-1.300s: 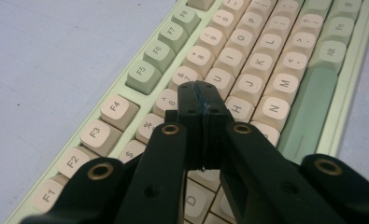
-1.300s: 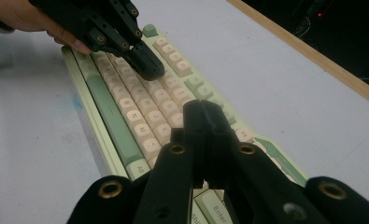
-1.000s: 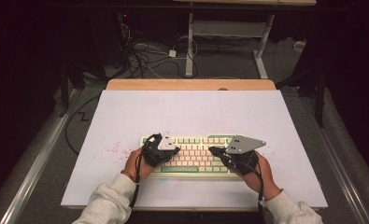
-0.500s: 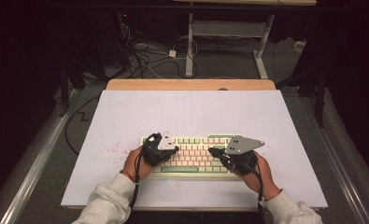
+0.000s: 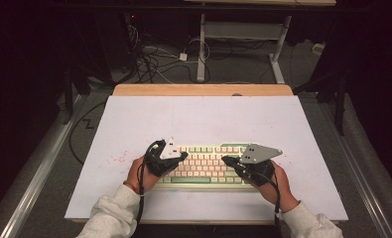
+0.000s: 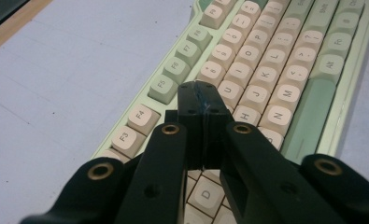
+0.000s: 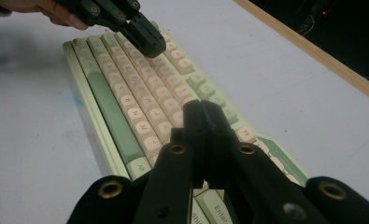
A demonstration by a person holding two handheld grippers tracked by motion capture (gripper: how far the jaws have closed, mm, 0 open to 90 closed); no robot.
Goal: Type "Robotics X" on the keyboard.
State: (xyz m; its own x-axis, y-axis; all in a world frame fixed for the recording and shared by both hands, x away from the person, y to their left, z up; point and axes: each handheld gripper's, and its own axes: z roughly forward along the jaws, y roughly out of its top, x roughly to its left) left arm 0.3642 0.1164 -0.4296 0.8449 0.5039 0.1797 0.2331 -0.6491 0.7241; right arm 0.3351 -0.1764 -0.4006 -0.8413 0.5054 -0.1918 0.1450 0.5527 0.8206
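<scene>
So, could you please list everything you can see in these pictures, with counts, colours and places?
keyboard: one, pale green case with cream keys and a green space bar, near the front middle of the mat.
mat: one, white with faint pink specks at its left, covering the table top.
table: one, wooden edge showing along the far side.
cables: a tangle, black and white, on the floor behind the table.
left gripper: one, black, jaws shut, tip over the keyboard's left half.
right gripper: one, black with a grey plate, jaws shut, tip over the keyboard's right half.
sleeves: two, light grey, at the near edge.
</scene>
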